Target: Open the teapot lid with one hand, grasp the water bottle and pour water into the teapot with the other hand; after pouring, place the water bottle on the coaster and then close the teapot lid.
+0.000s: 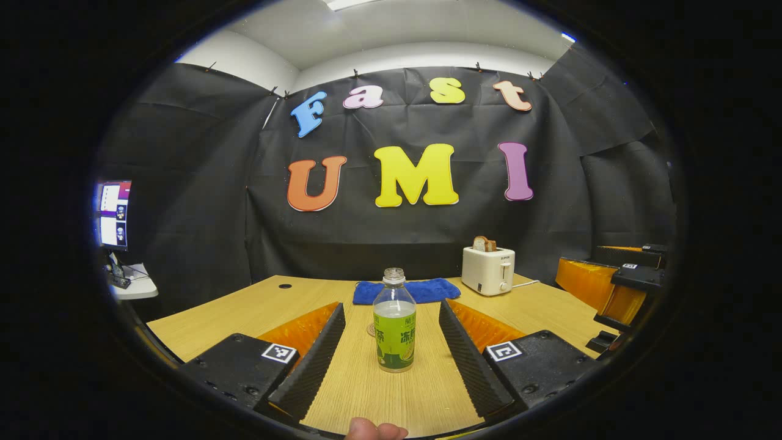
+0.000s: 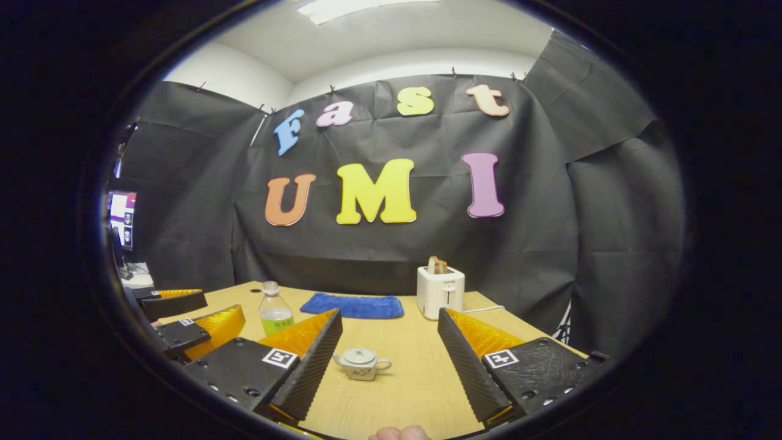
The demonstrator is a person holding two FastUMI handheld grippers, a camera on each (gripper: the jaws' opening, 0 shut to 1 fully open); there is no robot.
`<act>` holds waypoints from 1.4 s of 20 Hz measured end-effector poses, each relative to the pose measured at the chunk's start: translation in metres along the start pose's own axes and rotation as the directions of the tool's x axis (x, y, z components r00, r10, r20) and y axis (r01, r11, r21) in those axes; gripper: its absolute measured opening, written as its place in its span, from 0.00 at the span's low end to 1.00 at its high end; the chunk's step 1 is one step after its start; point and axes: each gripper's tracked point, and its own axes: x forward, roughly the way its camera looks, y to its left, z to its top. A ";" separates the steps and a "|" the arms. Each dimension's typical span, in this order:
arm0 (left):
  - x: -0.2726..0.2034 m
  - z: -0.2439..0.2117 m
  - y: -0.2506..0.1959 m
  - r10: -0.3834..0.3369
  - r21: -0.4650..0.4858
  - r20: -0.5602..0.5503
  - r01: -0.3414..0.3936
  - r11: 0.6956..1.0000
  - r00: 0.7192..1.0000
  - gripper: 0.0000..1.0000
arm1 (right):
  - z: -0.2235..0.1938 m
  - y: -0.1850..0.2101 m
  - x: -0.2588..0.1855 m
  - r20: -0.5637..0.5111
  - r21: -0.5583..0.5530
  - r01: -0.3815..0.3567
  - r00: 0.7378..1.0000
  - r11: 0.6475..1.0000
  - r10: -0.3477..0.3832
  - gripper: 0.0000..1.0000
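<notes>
Two grippers are under review, and we find both with jaws spread wide and nothing between the fingers. In the left gripper view, the left gripper point(image 1: 392, 351) frames the water bottle point(image 1: 394, 324), which stands upright on the wooden table point(image 1: 244, 311), uncapped and partly filled, apart from both fingers. We note a pale disc point(image 1: 370, 330) just behind the bottle's base, mostly hidden; we cannot tell what it is. A fingertip point(image 1: 374, 430) is cut off at the bottom edge. In the right gripper view, the right gripper point(image 2: 390, 354) frames the teapot point(image 2: 361, 363), lid point(image 2: 360, 354) seated, sitting nearer the left-hand finger without touching it. The bottle stands farther back, its lower part hidden behind that finger. Beyond lie a blue cloth point(image 2: 354, 305) and a toaster point(image 2: 441, 291) holding toast. The monitor point(image 2: 122, 217) is too small to make out.
</notes>
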 end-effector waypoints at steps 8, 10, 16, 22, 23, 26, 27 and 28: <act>0.002 0.000 0.003 0.002 -0.002 -0.001 -0.002 1.000 1.000 0.97 | -0.007 0.001 0.004 -0.009 0.006 0.006 1.000 1.000 -0.006 0.95; 0.002 0.000 0.002 -0.003 -0.004 -0.005 0.003 1.000 1.000 0.96 | -0.010 0.001 0.006 -0.015 0.006 0.006 1.000 1.000 -0.006 0.95; 0.001 -0.002 0.003 -0.007 -0.008 -0.012 0.007 1.000 1.000 0.96 | -0.028 0.007 0.022 -0.046 -0.004 -0.013 0.999 1.000 0.013 0.95; 0.002 -0.010 0.014 0.005 0.021 -0.039 -0.004 1.000 0.999 0.96 | -0.080 0.022 0.070 -0.135 -0.009 -0.034 0.990 0.999 0.033 0.94; 0.006 -0.009 0.016 0.006 0.017 -0.039 -0.005 1.000 0.999 0.97 | -0.087 0.023 0.077 -0.152 -0.009 -0.031 0.988 0.999 0.029 0.95; 0.008 -0.009 0.020 0.003 -0.009 -0.038 -0.004 1.000 0.999 0.96 | -0.107 0.028 0.099 -0.193 -0.013 -0.017 0.981 1.000 0.015 0.95; 0.008 -0.010 0.020 0.003 -0.012 -0.040 -0.003 1.000 0.999 0.96 | -0.112 0.030 0.105 -0.207 -0.022 -0.016 0.978 1.000 0.011 0.95; 0.008 -0.010 0.021 0.002 -0.012 -0.040 -0.003 1.000 0.999 0.96 | -0.115 0.031 0.110 -0.214 -0.025 -0.014 0.977 1.000 0.008 0.95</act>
